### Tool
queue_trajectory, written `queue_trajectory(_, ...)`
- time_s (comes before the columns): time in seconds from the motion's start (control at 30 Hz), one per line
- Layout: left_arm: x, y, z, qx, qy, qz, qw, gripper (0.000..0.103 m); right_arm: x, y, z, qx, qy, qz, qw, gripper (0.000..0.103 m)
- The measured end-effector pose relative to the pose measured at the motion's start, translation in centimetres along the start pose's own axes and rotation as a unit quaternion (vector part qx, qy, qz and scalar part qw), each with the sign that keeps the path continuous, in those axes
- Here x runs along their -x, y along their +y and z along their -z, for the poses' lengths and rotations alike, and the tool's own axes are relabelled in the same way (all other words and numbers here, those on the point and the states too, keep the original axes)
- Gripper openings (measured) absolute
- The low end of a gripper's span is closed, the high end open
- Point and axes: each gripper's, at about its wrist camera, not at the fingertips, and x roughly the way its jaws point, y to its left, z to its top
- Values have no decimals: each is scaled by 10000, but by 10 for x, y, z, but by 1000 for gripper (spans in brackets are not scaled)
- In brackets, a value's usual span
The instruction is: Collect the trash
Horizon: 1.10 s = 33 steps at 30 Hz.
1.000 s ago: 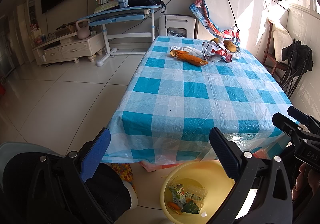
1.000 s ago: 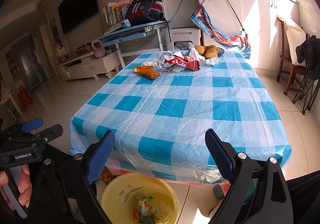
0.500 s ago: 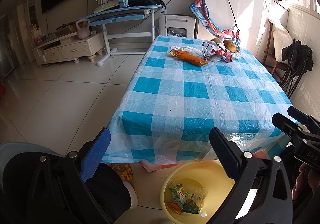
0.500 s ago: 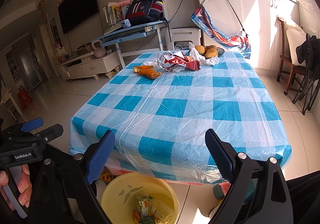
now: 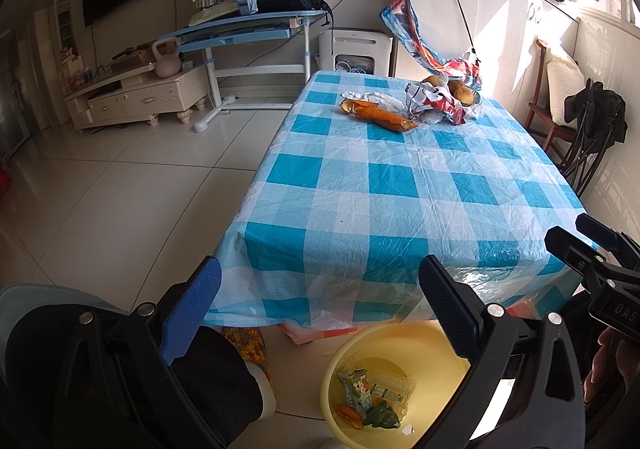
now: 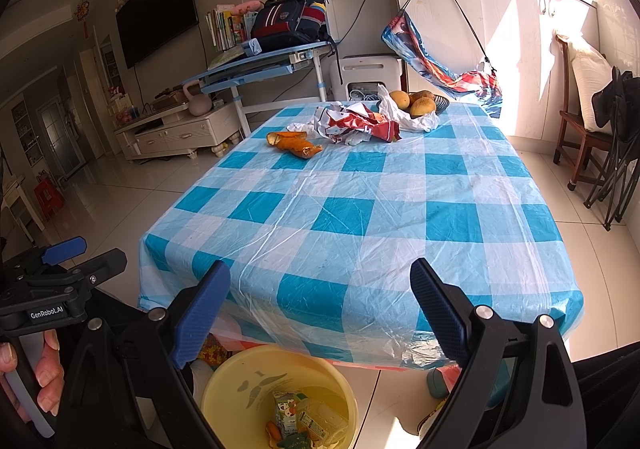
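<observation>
Orange peel (image 5: pixel 380 115) (image 6: pixel 295 142) lies at the far end of the blue-checked table (image 5: pixel 396 185) (image 6: pixel 360 209), beside a crumpled red-and-white wrapper (image 5: pixel 434 103) (image 6: pixel 358 123) and white paper. On the floor below the near table edge stands a yellow bin (image 5: pixel 394 377) (image 6: pixel 280 397) holding a juice carton and other trash. My left gripper (image 5: pixel 320 293) hangs open and empty above the bin. Nothing is between the fingers of my open right gripper (image 6: pixel 320 297), held over the bin; it also shows in the left wrist view (image 5: pixel 588 245).
A bowl of fruit (image 6: pixel 416 101) sits behind the wrapper. A dark chair (image 6: pixel 612 153) stands right of the table, a blue desk (image 5: pixel 240 33) with a backpack at the back, bare tiled floor to the left. A person's hand (image 6: pixel 36 373) grips the left tool.
</observation>
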Motion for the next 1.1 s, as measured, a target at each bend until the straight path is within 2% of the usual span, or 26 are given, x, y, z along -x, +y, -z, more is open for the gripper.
queue_trajectory(1.1, 1, 1, 0, 2, -6, 3, 10000, 96, 1, 2, -5, 46, -25, 14, 10000, 90)
